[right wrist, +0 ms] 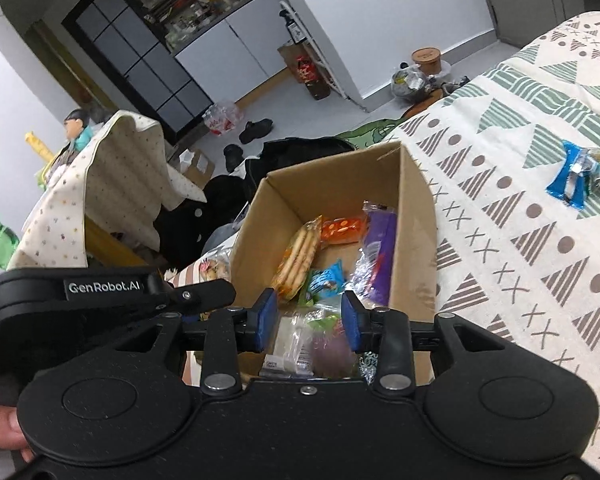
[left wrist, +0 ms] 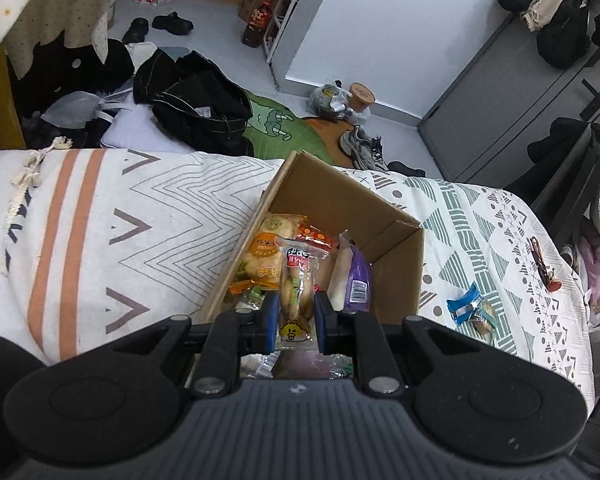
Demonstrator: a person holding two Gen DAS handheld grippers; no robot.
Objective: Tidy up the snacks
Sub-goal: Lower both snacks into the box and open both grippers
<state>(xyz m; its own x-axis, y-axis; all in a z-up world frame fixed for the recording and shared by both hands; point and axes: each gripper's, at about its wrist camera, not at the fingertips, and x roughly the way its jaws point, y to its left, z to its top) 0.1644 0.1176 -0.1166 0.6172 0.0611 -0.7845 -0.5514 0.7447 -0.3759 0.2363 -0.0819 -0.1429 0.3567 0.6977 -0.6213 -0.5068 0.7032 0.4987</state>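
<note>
Left gripper (left wrist: pixel 297 312): its blue fingers (left wrist: pixel 271 322) are clenched on a clear-wrapped biscuit pack (left wrist: pixel 296 280) with a yellow cartoon face at its near end – held over the near part of the cardboard box (left wrist: pixel 400 276).
Right gripper (right wrist: pixel 309 316): fingers (right wrist: pixel 266 320) released and spread, nothing between them; it hangs over the near end of the box, above a clear wrapper (right wrist: pixel 290 344) and a purplish packet (right wrist: pixel 332 350).
Cardboard box: open-topped, standing on the bed (left wrist: pixel 160 216), which is covered with a white cloth patterned in zigzags, triangles and dots.
Inside the box: an orange and yellow pack (left wrist: pixel 264 252) by the left wall, a red-orange pack (left wrist: pixel 316 238) at the far end, a purple packet (left wrist: pixel 356 276) leaning on the right wall, a small blue packet (right wrist: pixel 326 278) near the middle.
Outside the box: a blue-wrapped snack (left wrist: pixel 466 304) lies on the cloth to the right of the box, well apart from it, with a round biscuit just beside it.
Floor beyond the bed: black bag (left wrist: pixel 196 96), green mat (left wrist: pixel 276 124), grey sneakers (left wrist: pixel 360 148), black shoes (left wrist: pixel 172 22).
Person: a thumb (right wrist: pixel 0 426) shows at the lower left edge of the right wrist view.
</note>
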